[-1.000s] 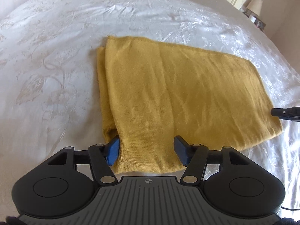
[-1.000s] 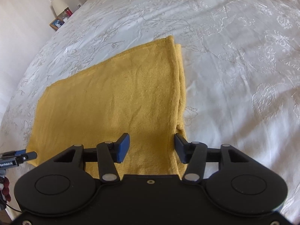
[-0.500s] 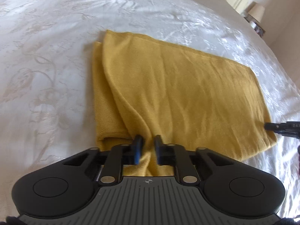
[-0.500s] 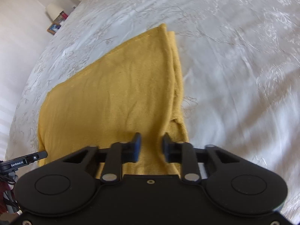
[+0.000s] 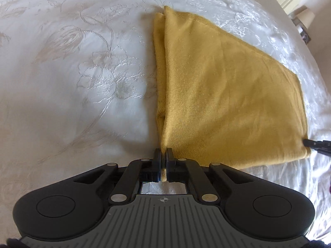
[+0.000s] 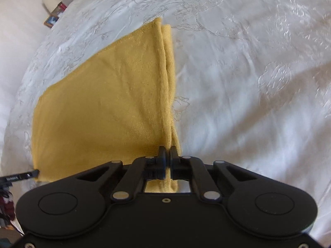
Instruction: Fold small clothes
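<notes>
A folded mustard-yellow knit garment (image 5: pixel 227 95) lies on a white embroidered bedspread (image 5: pixel 82 82); it also shows in the right wrist view (image 6: pixel 107 111). My left gripper (image 5: pixel 163 154) is shut on the garment's near left corner, and the cloth rises taut from the bed into the jaws. My right gripper (image 6: pixel 168 152) is shut on the near right corner in the same way. Each gripper's tip shows at the edge of the other's view, the right one (image 5: pixel 316 144) and the left one (image 6: pixel 20 175).
The bedspread (image 6: pixel 258 82) spreads wide around the garment. A lamp and cream furniture (image 5: pixel 300 4) stand past the bed's far right edge. A lampshade and small framed items (image 6: pixel 53 6) sit by the wall in the right wrist view.
Both grippers went from open around the near corners to fully shut on the cloth. The near edge has lifted off the bed, pulling the garment taut.
</notes>
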A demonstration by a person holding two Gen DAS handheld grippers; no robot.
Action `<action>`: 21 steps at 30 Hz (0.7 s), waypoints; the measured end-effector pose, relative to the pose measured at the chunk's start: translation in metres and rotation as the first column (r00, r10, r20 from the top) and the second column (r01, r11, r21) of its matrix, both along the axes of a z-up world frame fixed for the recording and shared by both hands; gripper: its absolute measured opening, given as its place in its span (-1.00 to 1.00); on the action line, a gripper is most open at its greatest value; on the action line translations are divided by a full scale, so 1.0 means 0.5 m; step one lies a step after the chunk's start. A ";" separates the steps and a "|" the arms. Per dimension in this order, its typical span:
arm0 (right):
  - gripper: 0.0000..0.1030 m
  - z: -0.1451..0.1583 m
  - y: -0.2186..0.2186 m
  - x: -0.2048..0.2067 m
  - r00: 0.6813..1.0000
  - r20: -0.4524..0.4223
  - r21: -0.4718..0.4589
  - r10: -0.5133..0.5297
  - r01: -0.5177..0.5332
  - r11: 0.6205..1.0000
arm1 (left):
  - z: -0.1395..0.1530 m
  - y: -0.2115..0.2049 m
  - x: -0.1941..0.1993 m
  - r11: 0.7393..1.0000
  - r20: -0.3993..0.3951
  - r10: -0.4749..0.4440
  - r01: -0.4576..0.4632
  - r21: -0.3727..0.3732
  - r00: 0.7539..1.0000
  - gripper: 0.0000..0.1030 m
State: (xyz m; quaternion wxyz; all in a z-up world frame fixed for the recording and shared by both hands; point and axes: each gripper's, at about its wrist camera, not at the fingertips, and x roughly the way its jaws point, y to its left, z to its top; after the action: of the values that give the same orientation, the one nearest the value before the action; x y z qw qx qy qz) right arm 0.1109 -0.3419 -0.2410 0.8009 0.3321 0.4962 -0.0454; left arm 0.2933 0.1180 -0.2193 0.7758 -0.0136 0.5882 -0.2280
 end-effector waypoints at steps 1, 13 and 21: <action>-0.51 0.005 0.004 0.002 1.000 0.006 -0.010 -0.008 0.008 1.000 | 0.004 -0.007 0.001 1.000 0.007 0.002 -0.002 0.017 1.000 -0.81; 0.99 0.024 0.003 0.046 0.996 0.080 -0.070 0.039 -0.033 0.997 | 0.103 -0.126 -0.029 0.994 0.204 -0.105 0.101 0.032 0.973 0.81; 1.00 -0.033 -0.032 0.121 0.994 0.112 0.101 0.005 -0.016 0.995 | 0.053 -0.282 0.051 0.987 0.214 -0.161 0.157 0.037 0.963 0.81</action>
State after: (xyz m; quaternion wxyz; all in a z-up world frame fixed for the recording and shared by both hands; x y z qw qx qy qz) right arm 0.1714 -0.3577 -0.2578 0.8097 0.3720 0.4539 0.0028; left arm 0.3185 -0.0228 -0.1928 0.8146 0.0664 0.5016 -0.2836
